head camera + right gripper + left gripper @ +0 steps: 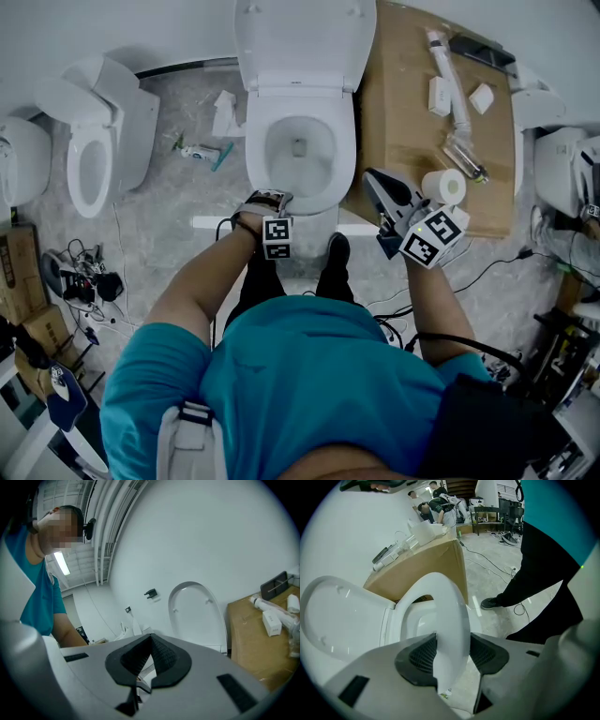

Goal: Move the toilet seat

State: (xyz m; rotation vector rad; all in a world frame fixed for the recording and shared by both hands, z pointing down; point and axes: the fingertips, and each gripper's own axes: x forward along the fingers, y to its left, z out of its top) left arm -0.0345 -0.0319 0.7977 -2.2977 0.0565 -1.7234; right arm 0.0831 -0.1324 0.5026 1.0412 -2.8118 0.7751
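- Toilet seat (447, 616): on toilet bowl (300, 159), front edge appears lifted off bowl rim.
- Left gripper (451, 657): at bowl front, fingers (419, 656) clamped across seat front edge.
- Right gripper (146, 654): right of bowl, fingers pressed together, empty.
- Step judged: swing seat up toward lid (305, 42), upright behind bowl.
- Keep grip square on edge; follow hinge arc, no sideways twist.
- Cardboard box (403, 122) close against bowl right side; more room left of bowl.
- Keep right gripper off arc.
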